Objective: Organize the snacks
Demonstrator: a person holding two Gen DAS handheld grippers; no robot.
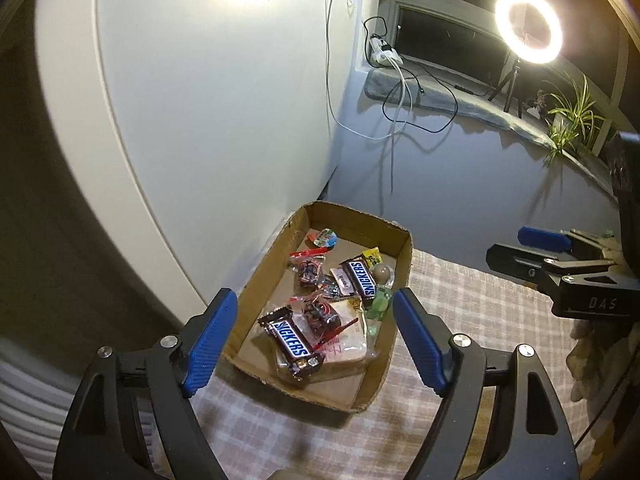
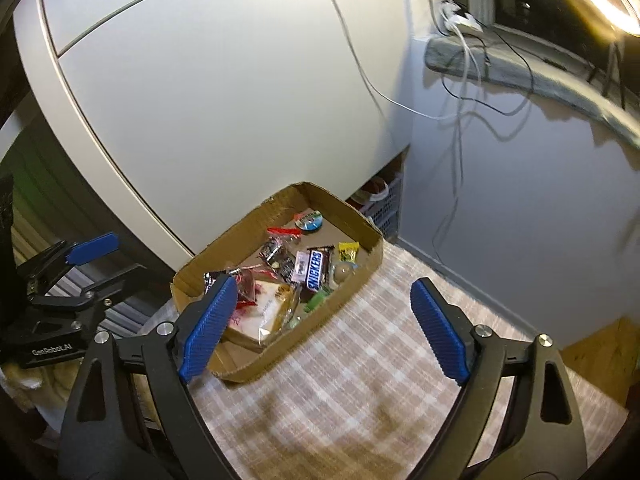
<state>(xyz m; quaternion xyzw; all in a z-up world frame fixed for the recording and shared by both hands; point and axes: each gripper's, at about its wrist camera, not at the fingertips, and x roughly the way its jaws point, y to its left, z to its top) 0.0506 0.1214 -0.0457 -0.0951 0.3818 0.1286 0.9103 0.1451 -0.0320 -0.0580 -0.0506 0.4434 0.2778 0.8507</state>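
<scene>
**Both grippers empty above the snack tray**

Shallow brown cardboard tray (image 1: 400,264) sits on the checked beige-and-white tablecloth (image 2: 360,360), against the white cabinet door (image 1: 200,120). Inside the tray: two brown Snickers bars, one near (image 1: 291,342) and one farther back (image 1: 359,277), a flat clear-wrapped beige packet (image 1: 344,340) under the near bar, a small yellow candy packet (image 1: 372,257), and red-striped wrapped sweets (image 1: 308,268).

Left gripper (image 1: 316,332) is spread wide, nothing between its blue pads, held above the tray's near end. Right gripper (image 2: 320,328) is also spread wide and empty, over the cloth beside the tray's right wall. Lit ring light (image 1: 528,26) stands on the windowsill.
</scene>
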